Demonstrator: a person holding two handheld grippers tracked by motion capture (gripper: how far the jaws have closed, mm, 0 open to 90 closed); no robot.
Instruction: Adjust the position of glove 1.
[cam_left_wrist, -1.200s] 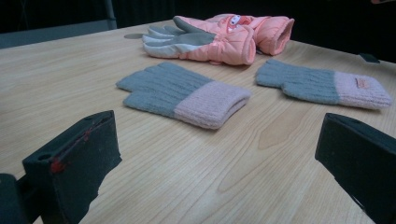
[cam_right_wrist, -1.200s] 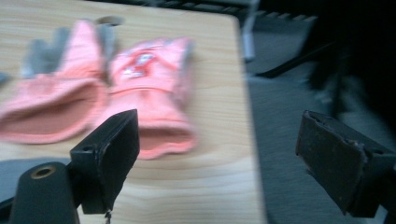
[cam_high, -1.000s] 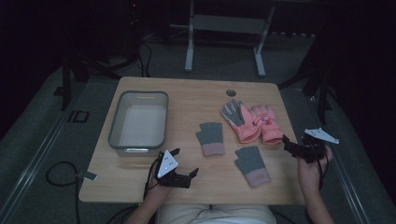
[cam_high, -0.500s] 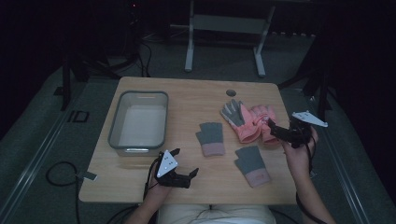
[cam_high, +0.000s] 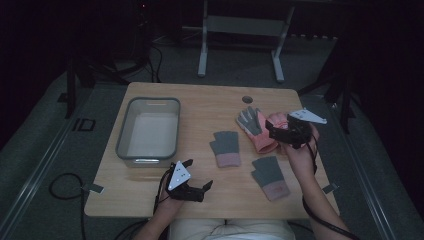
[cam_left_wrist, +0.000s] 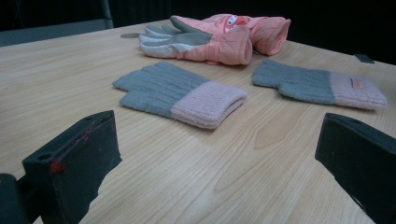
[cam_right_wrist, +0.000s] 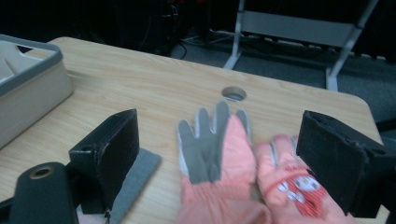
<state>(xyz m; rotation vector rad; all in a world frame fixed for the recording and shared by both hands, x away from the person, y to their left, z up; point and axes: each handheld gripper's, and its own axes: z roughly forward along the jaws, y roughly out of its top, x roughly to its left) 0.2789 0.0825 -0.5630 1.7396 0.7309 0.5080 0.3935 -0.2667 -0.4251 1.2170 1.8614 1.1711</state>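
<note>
Two pink gloves lie at the table's right: one palm-up with a grey palm (cam_high: 254, 129) (cam_right_wrist: 212, 149), the other (cam_right_wrist: 289, 184) beside it, with a cartoon face. My right gripper (cam_high: 272, 131) (cam_right_wrist: 219, 154) hovers open just above them, one jaw on each side of the pair. Two grey knit gloves with pink cuffs (cam_high: 226, 148) (cam_high: 270, 176) lie flat nearer the person. My left gripper (cam_high: 199, 175) (cam_left_wrist: 215, 182) rests open low over the table's front edge, facing the nearer grey glove (cam_left_wrist: 182, 91), with nothing between its jaws.
A grey rectangular bin (cam_high: 123, 136) (cam_right_wrist: 32, 70) stands on the table's left half. A round cable hole (cam_high: 247, 99) (cam_right_wrist: 233, 93) sits near the far edge. Bare wood lies between the bin and the gloves. A metal stand (cam_high: 240, 25) is behind the table.
My right gripper has moved from the table's right edge leftwards and forward, and is now over the pink gloves. The left gripper has stayed still.
</note>
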